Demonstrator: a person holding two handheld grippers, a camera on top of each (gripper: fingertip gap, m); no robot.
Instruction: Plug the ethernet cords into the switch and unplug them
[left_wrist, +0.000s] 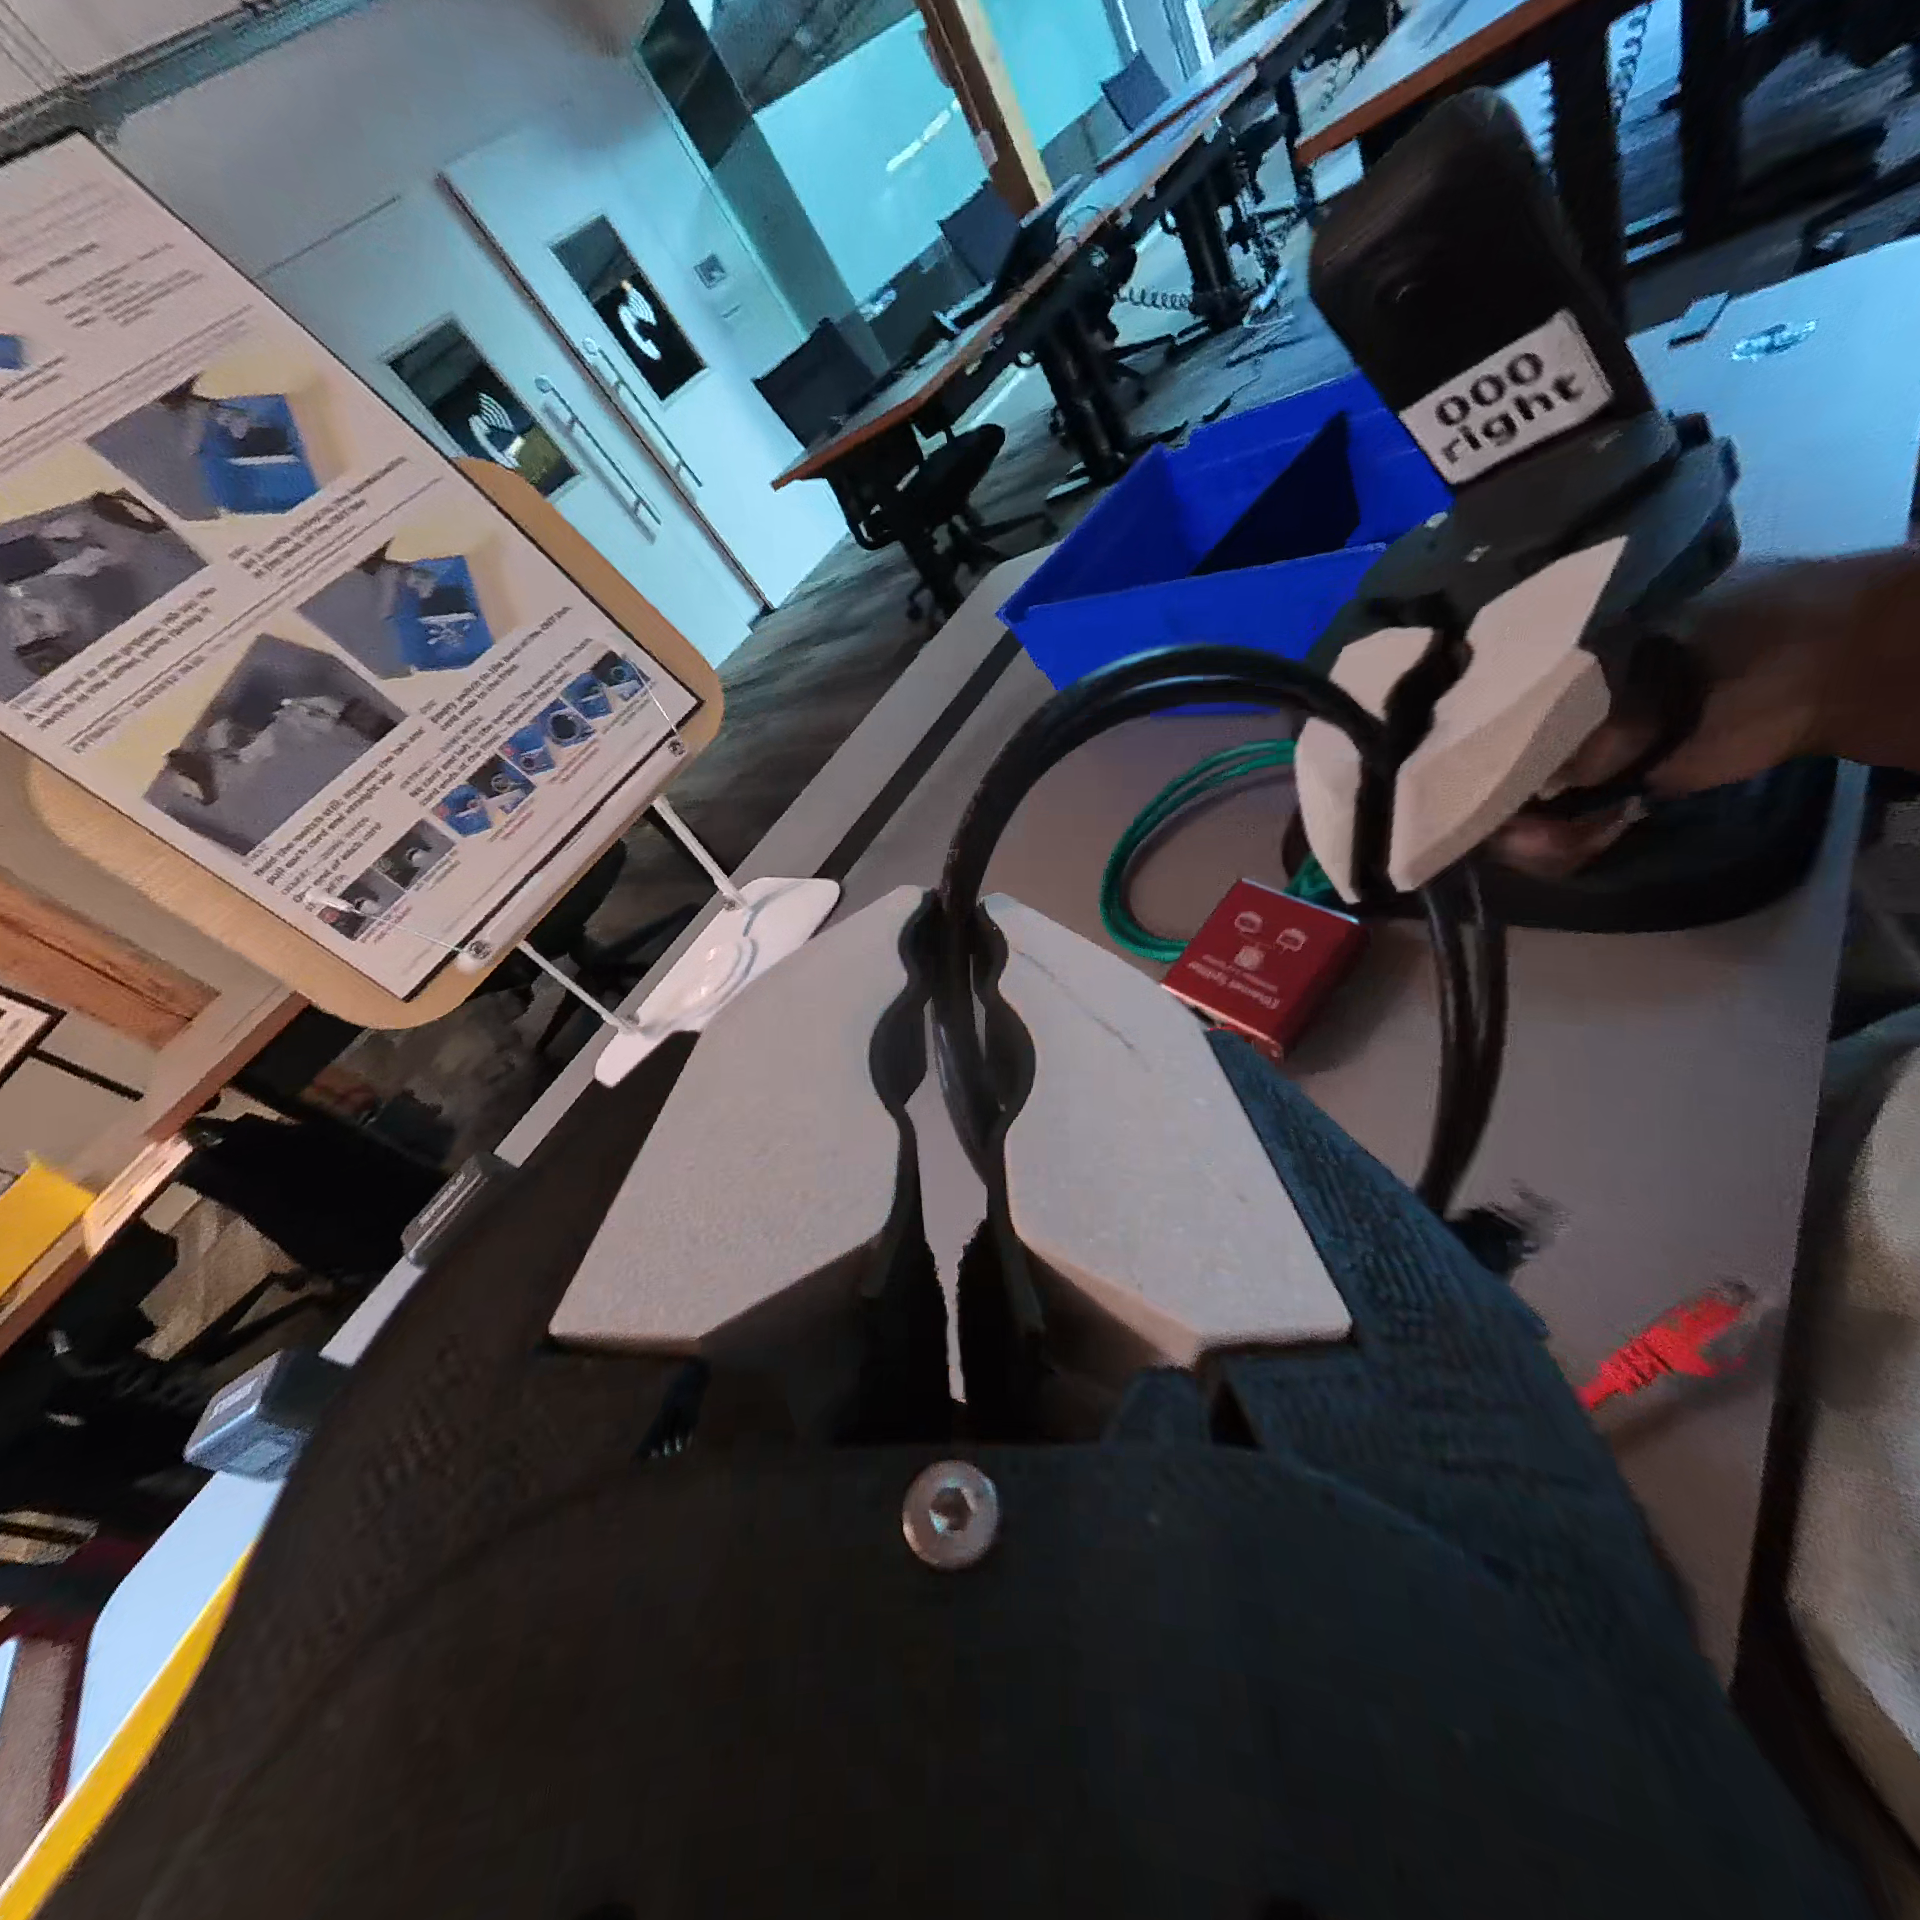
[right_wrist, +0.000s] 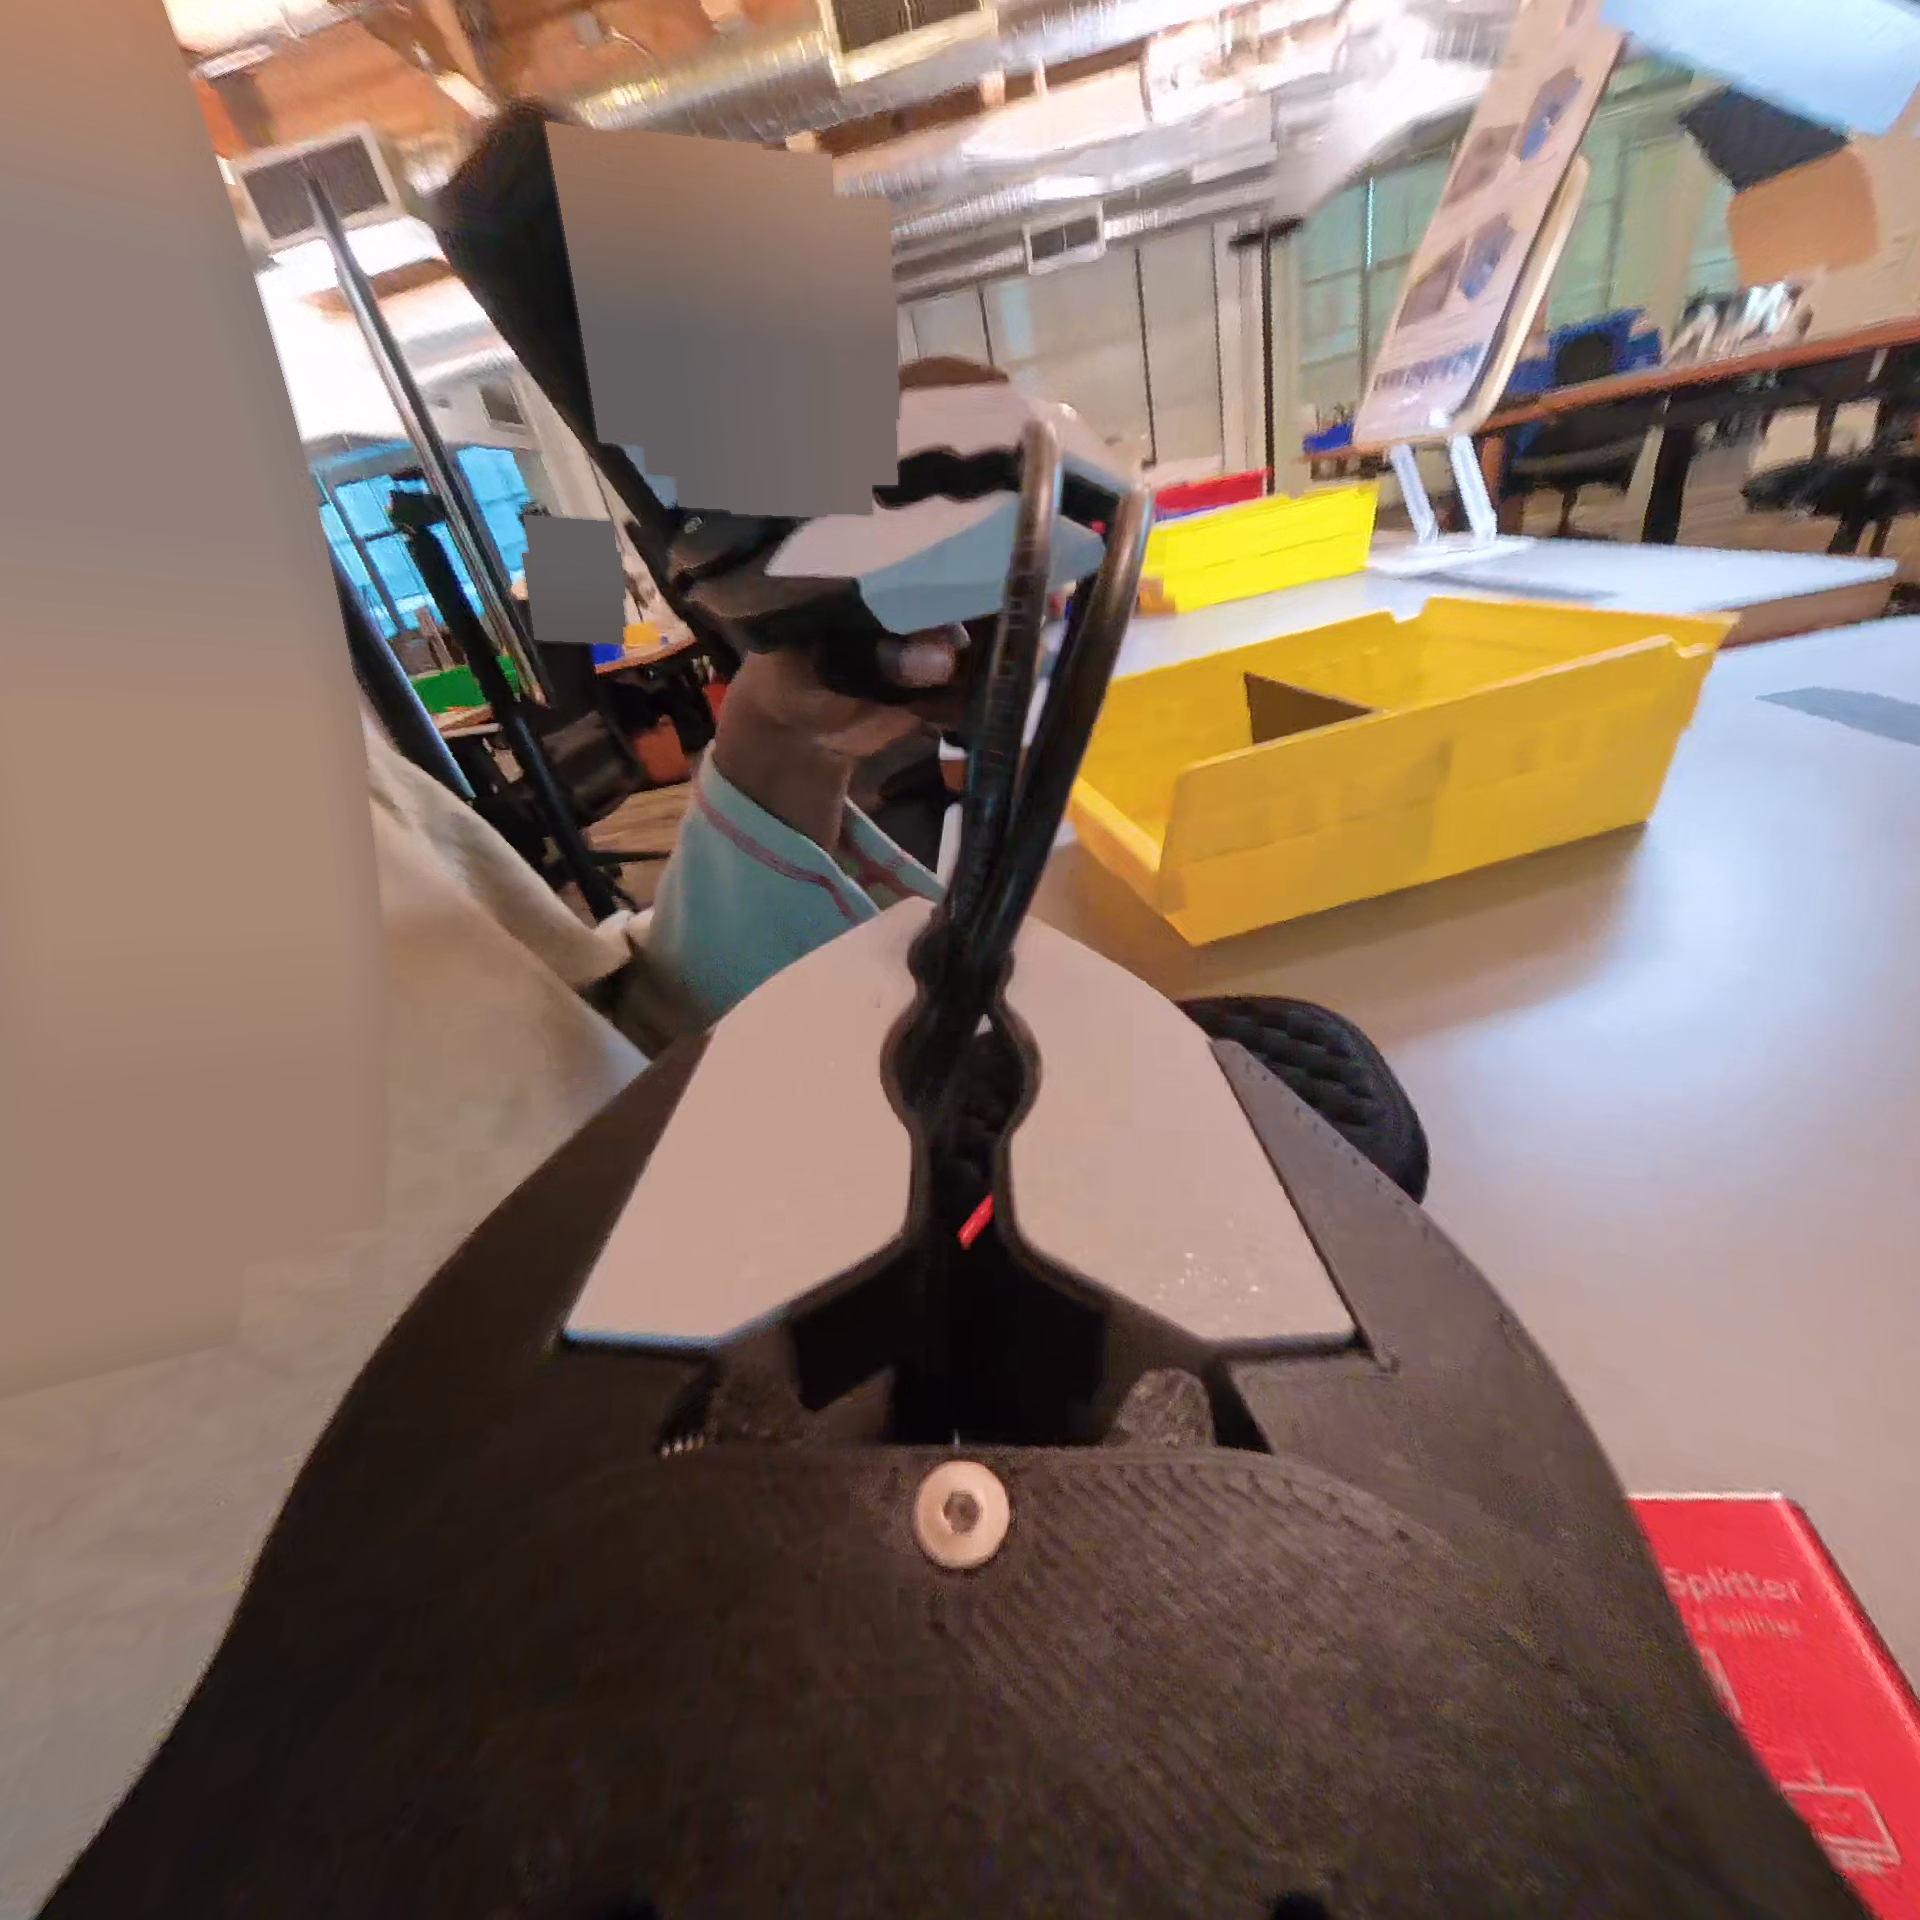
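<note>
A black ethernet cord (left_wrist: 1122, 670) is folded into a loop and held above the grey table by both grippers. My left gripper (left_wrist: 951, 914) is shut on one part of the loop. My right gripper (left_wrist: 1377, 831), held by a hand, is shut on the cord further along. In the right wrist view my right gripper (right_wrist: 961, 935) grips the cord strands (right_wrist: 997, 727), which run up to my left gripper (right_wrist: 1060, 499). The red switch box (left_wrist: 1262, 961) lies on the table beyond my left gripper, also at the right wrist view's lower right (right_wrist: 1787, 1683). A coiled green cord (left_wrist: 1143, 852) lies behind it.
A blue bin (left_wrist: 1164, 582) stands behind the switch. A yellow divided bin (right_wrist: 1403, 748) sits on the table. A blurred red cord end (left_wrist: 1662, 1361) lies at right. An instruction board (left_wrist: 312, 623) on a white stand is at the table's left edge. A black round object (right_wrist: 1320, 1081) lies beneath my right gripper. Tip to tip, the grippers are about 9 cm apart. Both grippers' tips are roughly 20 cm from the black round object (right_wrist: 1320, 1081).
</note>
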